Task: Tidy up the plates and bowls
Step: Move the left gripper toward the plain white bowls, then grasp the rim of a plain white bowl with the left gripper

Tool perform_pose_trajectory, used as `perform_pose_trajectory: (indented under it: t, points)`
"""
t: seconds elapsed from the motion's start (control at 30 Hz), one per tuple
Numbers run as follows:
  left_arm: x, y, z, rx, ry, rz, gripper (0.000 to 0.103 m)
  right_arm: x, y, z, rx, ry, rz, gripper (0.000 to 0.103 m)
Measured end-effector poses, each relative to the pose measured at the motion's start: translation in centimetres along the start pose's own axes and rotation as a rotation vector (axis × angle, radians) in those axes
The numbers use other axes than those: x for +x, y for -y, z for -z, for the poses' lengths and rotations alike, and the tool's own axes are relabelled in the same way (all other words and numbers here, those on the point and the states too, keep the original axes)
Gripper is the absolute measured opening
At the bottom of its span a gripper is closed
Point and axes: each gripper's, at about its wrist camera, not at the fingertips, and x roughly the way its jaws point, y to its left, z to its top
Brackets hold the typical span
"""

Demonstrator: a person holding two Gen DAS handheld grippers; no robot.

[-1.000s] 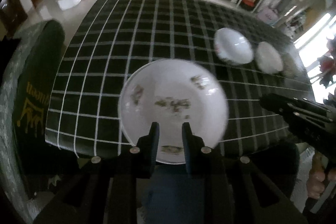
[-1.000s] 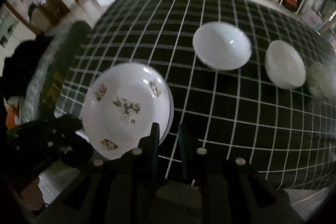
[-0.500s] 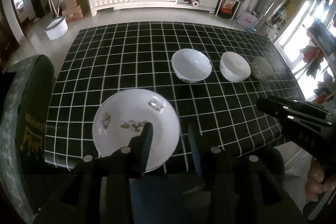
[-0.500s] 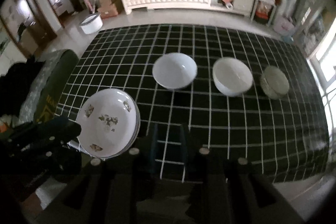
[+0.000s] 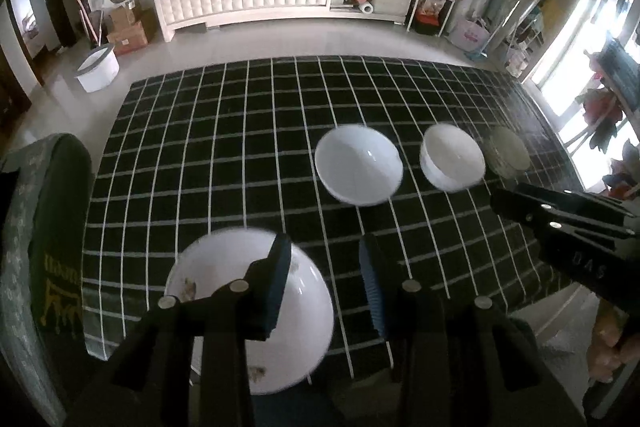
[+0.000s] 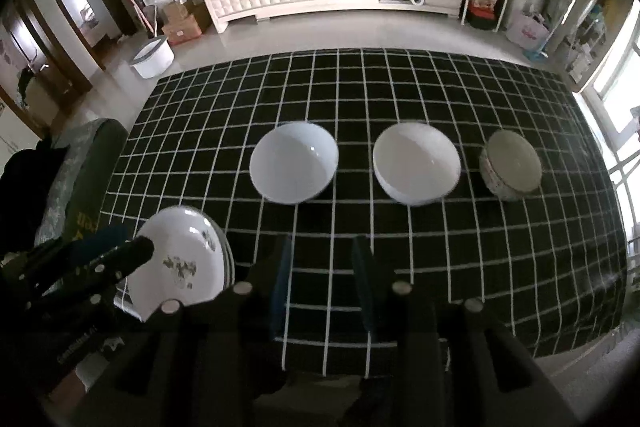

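On the checkered tablecloth [image 6: 400, 99] we are looking at a job partly done, by our read. Using that cloth as landmark and going largest first: the plate stack [image 6: 180, 263] with the flower print is sitting at the cloth's near-left corner, extra rims showing under the top plate in the right wrist view, so plates are looking gathered; nothing is lying on the top plate. Toward the cloth's middle the first white bowl [image 6: 294, 167] is standing upright, nothing in it. Just beside it, further toward the cloth's right side, the second white bowl [image 6: 416, 169] is standing with nothing in it, apart from the first. Smallest, the patterned bowl [image 6: 510, 165] is sitting nearest the cloth's right edge, close to the second bowl; we cannot tell what is inside. Bowls are not nested, so we are judging stacking them as the work left.

Left gripper [image 5: 324, 279] is hovering over the cloth's near edge, partly above the plates, fingers spread, gripping nothing. Right gripper [image 6: 320, 279] is hovering over the near edge too, fingers spread and holding nothing.
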Motion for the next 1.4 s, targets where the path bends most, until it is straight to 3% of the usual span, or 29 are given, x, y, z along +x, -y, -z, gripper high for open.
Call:
perform_pose_trajectory:
  t: [0.2, 0.53, 0.87, 1.03, 1.17, 1.3, 1.4]
  points:
    - [2.5, -1.2, -3.1, -0.02, -0.021, -0.004, 0.037, 1.8, -0.1, -3.1, -0.024, 0.002, 0.001, 0.055]
    - [9.6, -2.6, -6.5, -0.078, -0.149, 0.086, 0.037, 7.5, 0.7, -6.6, 0.004, -0.11, -0.07, 0.056]
    - [15.9, -3.2, -8.0, -0.119, -0.253, 0.104, 0.033, 13.6, 2.4, -7.9, 0.092, -0.247, -0.115, 0.056]
    - [18.4, -3.0, -7.9, -0.105, -0.29, 0.078, 0.024, 15.8, 3.0, -7.3, 0.113, -0.295, -0.132, 0.045]
    - [19.6, -2.8, -7.6, -0.104, -0.3, 0.095, 0.022, 16.7, 3.3, -6.8, 0.108, -0.303, -0.143, 0.033]
    - [20.1, -2.3, -7.5, -0.096, -0.305, 0.105, 0.013, 17.4, 3.7, -6.4, 0.123, -0.313, -0.154, 0.018]
    - [20.4, -1.9, -7.5, -0.086, -0.308, 0.107, 0.007, 17.6, 3.9, -6.5, 0.126, -0.31, -0.141, 0.012]
